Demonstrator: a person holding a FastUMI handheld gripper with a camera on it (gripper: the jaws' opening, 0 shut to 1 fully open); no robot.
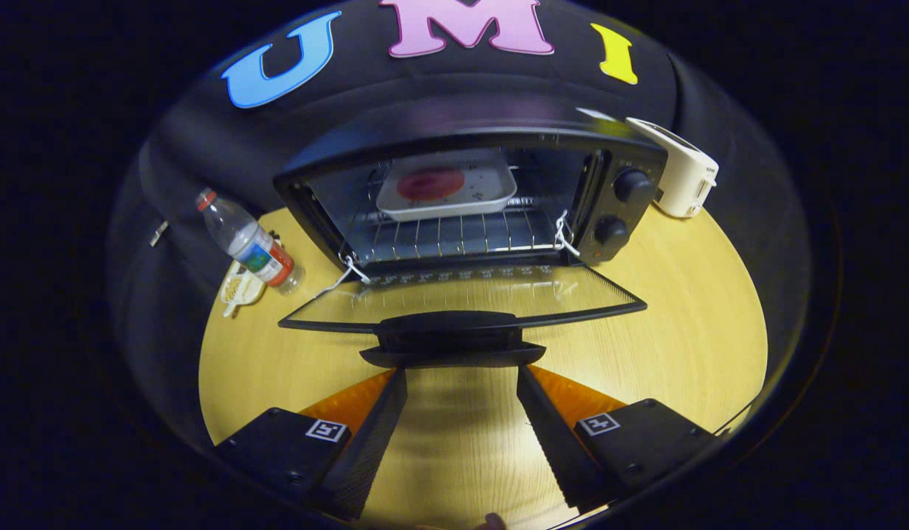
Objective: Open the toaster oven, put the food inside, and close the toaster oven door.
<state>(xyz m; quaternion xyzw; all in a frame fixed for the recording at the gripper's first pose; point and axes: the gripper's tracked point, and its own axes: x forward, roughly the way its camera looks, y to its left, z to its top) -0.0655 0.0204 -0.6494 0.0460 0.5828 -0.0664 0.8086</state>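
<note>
Gripper view: our gripper (461,375) is spread, empty, under the door handle (450,338) at centre frame; tray (447,188) inside, we should lift evenly to shut.

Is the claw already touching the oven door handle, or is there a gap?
Cannot tell. In the gripper view the open claw has its fingertips right at the door handle, straddling its underside, but no clear gap or press shows.
</note>
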